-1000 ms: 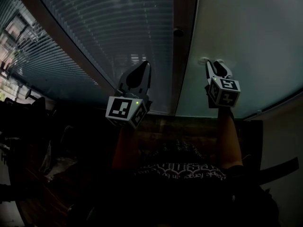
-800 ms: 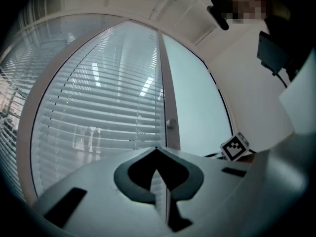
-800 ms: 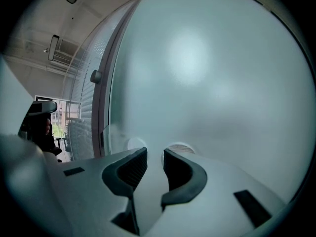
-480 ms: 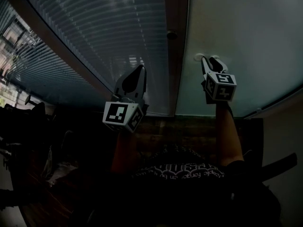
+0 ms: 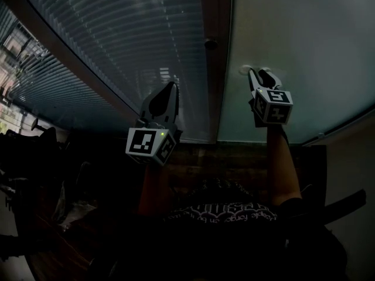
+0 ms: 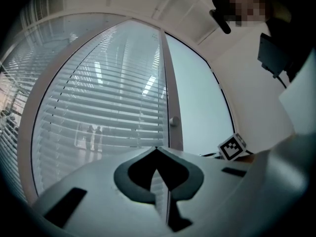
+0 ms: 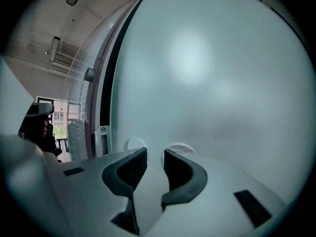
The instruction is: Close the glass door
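Right gripper (image 5: 256,74) leftward, at glass door (image 5: 304,34)

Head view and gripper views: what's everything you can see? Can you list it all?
frosted glass door: one, pale blue-grey, right side
round fittings: two, pale, on the door just past the right gripper's jaws
door post: one, dark, between door and blinds
knob: one, silvery, on the post
slatted blinds: one set, grey, left side
patterned shirt: one, dark with pale print, bottom centre
left gripper: one, grey, jaws shut, empty, before the blinds
right gripper: one, grey, jaws slightly apart, at the door
arms: two, behind the grippers
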A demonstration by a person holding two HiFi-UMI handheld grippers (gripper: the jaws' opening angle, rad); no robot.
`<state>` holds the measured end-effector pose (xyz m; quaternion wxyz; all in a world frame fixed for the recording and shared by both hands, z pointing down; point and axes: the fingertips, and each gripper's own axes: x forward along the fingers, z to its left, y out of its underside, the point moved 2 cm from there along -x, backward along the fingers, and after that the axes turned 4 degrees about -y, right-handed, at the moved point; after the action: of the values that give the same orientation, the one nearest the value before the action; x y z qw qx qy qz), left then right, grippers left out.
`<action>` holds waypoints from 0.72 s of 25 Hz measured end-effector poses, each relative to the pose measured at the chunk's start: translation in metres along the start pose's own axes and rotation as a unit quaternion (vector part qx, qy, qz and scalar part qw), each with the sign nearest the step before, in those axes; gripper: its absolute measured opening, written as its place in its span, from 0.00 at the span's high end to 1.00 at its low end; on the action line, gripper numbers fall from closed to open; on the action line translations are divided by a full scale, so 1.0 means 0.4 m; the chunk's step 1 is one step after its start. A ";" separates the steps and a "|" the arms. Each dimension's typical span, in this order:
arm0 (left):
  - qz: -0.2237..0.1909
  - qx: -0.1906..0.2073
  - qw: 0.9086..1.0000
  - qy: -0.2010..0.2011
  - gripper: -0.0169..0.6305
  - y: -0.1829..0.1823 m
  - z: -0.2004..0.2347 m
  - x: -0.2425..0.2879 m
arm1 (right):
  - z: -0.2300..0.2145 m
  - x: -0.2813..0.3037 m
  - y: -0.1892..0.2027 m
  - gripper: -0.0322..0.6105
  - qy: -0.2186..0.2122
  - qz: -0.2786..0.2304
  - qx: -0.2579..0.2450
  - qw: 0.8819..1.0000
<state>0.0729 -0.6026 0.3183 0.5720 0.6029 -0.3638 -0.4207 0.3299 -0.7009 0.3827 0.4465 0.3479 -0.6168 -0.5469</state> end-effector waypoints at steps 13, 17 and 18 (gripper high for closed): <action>0.009 -0.004 1.000 0.000 0.98 0.008 0.005 -0.011 | 0.019 -0.021 0.006 0.79 0.006 -0.005 -0.012 1.000; 0.011 -0.009 1.000 0.003 0.98 0.007 -0.003 -0.016 | 0.034 -0.069 0.023 0.79 0.013 0.001 -0.002 1.000; 0.011 -0.008 1.000 0.006 0.98 0.011 -0.006 -0.017 | 0.037 -0.085 0.027 0.79 0.013 -0.003 0.005 1.000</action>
<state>0.0727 -0.5956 0.3232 0.5833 0.5969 -0.3640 -0.4136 0.3289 -0.6626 0.3877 0.4515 0.3592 -0.6122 -0.5407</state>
